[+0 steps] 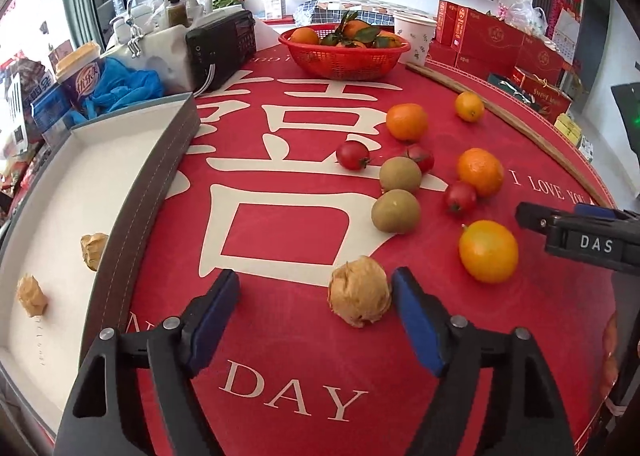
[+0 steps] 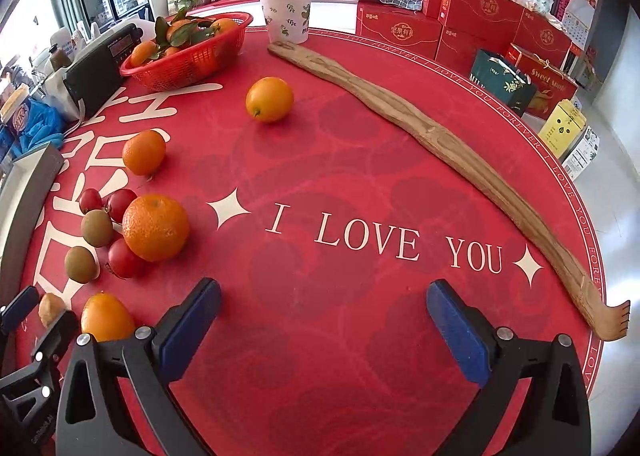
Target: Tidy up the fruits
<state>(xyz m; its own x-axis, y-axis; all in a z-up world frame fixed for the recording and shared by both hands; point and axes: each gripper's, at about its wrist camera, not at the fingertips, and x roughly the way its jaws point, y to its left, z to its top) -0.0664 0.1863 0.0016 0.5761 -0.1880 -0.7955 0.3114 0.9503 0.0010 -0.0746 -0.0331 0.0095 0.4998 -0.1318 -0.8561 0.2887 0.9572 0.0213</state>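
Left gripper [image 1: 316,288]: jaws apart; walnut [image 1: 359,291] sits nearer your right pad.
Approach: shift toward 3 o'clock, centre, close gently.
Tray [image 1: 168,160]: at 9 o'clock.
Right gripper [image 2: 324,304]: jaws apart, empty.

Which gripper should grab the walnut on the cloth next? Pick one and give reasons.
Left. The left gripper is open with the walnut just inside its right finger, and the tray is beside it. The right gripper faces bare cloth.

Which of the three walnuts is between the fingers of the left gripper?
The walnut on the red tablecloth, between the open fingers of the left gripper. The other two walnuts lie inside the white tray.
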